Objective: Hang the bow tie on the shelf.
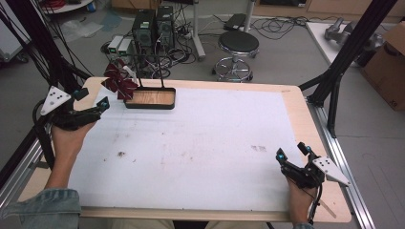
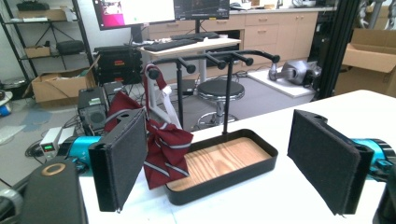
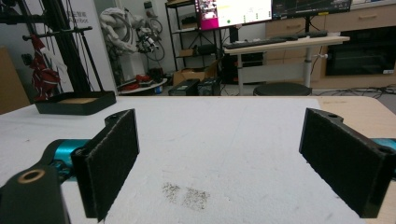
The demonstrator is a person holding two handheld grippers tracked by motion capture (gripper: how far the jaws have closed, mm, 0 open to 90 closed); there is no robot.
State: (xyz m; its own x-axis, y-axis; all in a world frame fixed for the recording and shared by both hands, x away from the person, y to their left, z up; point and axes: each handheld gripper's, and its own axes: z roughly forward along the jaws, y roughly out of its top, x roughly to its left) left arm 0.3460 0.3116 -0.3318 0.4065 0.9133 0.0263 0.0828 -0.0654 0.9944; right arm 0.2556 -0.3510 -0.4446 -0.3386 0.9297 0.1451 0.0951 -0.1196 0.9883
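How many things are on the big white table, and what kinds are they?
Black tray stand with wooden bottom: 1
Dark red striped bow tie hanging on the stand: 1
Grippers held by hands, left gripper and right gripper: 2
Total: 4

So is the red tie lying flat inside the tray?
No, the tie hangs from the rack, draping over the tray's left end.

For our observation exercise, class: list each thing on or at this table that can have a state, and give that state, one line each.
Left gripper: open, holding nothing, near the tray.
Right gripper: open, holding nothing, over bare mat.
Maroon striped tie: hanging from a rack peg, its lower end draped over the tray's edge.
Tray: upright, wooden floor bare.
Rack: upright in the tray, other pegs bare.
White mat: flat, lightly soiled.
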